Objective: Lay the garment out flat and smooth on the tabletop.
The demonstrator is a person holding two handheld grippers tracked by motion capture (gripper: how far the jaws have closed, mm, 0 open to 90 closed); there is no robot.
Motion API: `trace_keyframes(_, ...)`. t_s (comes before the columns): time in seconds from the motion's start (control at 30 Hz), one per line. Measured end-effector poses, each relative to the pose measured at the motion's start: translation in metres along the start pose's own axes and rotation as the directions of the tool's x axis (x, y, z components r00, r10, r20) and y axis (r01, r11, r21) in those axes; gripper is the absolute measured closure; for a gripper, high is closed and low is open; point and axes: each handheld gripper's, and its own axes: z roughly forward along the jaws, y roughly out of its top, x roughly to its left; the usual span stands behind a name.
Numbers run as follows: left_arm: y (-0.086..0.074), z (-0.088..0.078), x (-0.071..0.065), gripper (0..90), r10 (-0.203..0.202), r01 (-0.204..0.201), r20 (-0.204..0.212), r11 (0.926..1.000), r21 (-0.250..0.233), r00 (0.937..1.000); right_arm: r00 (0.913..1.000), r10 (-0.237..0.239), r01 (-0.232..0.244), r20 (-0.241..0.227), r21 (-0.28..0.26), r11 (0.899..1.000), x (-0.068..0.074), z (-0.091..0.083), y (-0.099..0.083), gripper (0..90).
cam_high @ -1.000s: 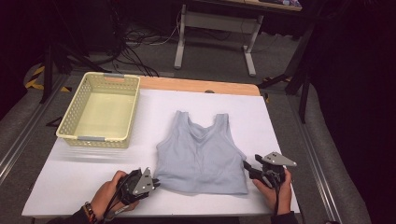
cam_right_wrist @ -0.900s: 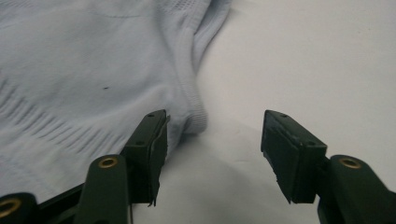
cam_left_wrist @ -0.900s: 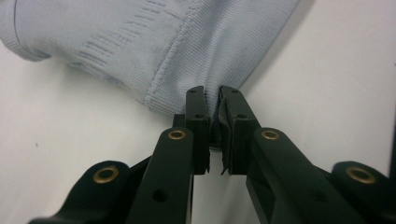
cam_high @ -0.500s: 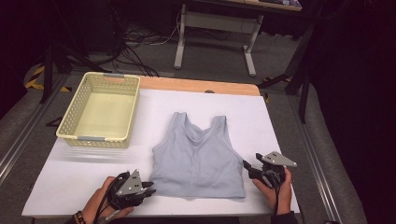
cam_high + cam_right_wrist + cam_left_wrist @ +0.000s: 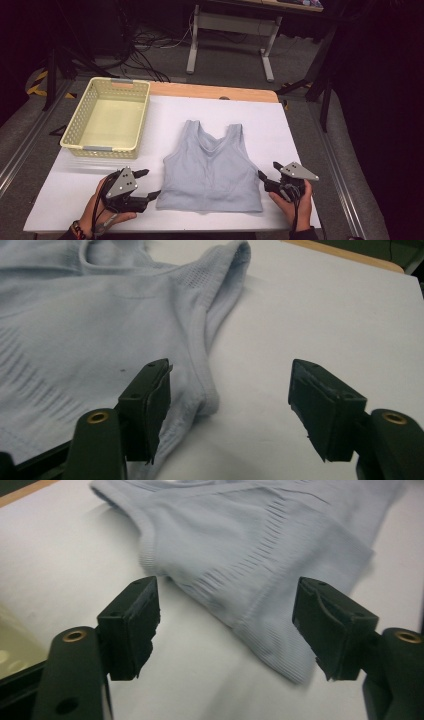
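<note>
Both tools, left tool (image 5: 148, 185) and right tool (image 5: 262, 179), are standing apart, jaws just opening off the tank top (image 5: 210, 172), so I'm guessing re-gripping the hem corners evenly is working best here

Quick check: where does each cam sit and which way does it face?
High view: above the person's table edge, facing forward and down; both hands with the left claw and right claw.
Left gripper view: on the left claw, aimed at the tank top's hem corner.
Right gripper view: on the right claw, facing the top's side edge.
Shared: the grey tank top.
</note>
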Motion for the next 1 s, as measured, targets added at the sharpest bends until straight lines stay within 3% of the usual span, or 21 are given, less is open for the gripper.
trace_keyframes(0.1,0.003,0.007,0.006,24.2,-0.025,0.025,-0.020,0.9997,-0.002,0.9995,0.9999,-0.015,0.015,0.003,-0.021,1.000,0.006,-0.001,0.003,29.5)
trace_keyframes(0.3,0.010,0.023,0.013,24.4,-0.061,0.062,-0.020,0.9980,0.014,0.9979,0.9997,-0.021,0.021,0.014,-0.017,1.000,0.007,0.001,0.004,27.0)
trace_keyframes(0.37,0.014,0.031,0.017,25.9,-0.085,0.085,-0.003,0.9963,0.017,0.9964,0.9997,-0.017,0.017,0.015,-0.017,1.000,0.007,0.003,0.004,26.2)
trace_keyframes(0.47,0.019,0.044,0.019,28.5,-0.075,0.075,-0.016,0.9966,0.034,0.9971,0.9996,-0.023,0.023,0.018,-0.015,1.000,0.008,0.005,0.005,26.0)
trace_keyframes(0.53,0.020,0.057,0.023,32.0,-0.057,0.061,-0.069,0.9959,0.066,0.9960,0.9995,-0.028,0.028,0.016,-0.003,1.000,0.009,0.007,0.004,25.8)
trace_keyframes(0.57,0.020,0.057,0.023,32.2,-0.057,0.061,-0.069,0.9959,0.066,0.9960,0.9995,-0.028,0.028,0.016,-0.003,1.000,0.009,0.007,0.004,25.8)
trace_keyframes(0.63,0.020,0.072,0.032,32.1,-0.111,0.114,-0.048,0.9900,0.082,0.9927,0.9994,-0.034,0.034,0.011,0.006,0.999,0.009,0.009,0.003,25.6)
trace_keyframes(0.73,0.020,0.079,0.035,32.1,-0.124,0.128,-0.048,0.9867,0.100,0.9912,0.9993,-0.034,0.034,0.013,0.008,0.999,0.008,0.009,0.002,25.5)
trace_keyframes(0.8,0.021,0.085,0.036,32.2,-0.161,0.164,-0.038,0.9806,0.107,0.9862,0.9993,-0.037,0.037,0.012,0.004,0.999,0.008,0.008,0.003,25.4)
trace_keyframes(0.87,0.022,0.090,0.037,33.2,-0.170,0.175,-0.045,0.9751,0.137,0.9844,0.9990,-0.043,0.043,0.014,0.003,0.999,0.009,0.009,0.003,25.4)
trace_keyframes(0.93,0.020,0.096,0.037,38.0,-0.188,0.190,-0.028,0.9638,0.187,0.9818,0.9987,-0.050,0.050,0.011,0.003,0.999,0.009,0.010,0.004,25.3)
trace_keyframes(1.0,0.020,0.096,0.037,46.2,-0.178,0.177,-0.012,0.9656,0.190,0.9839,0.9985,-0.053,0.053,0.010,0.005,0.999,0.009,0.012,0.004,25.1)
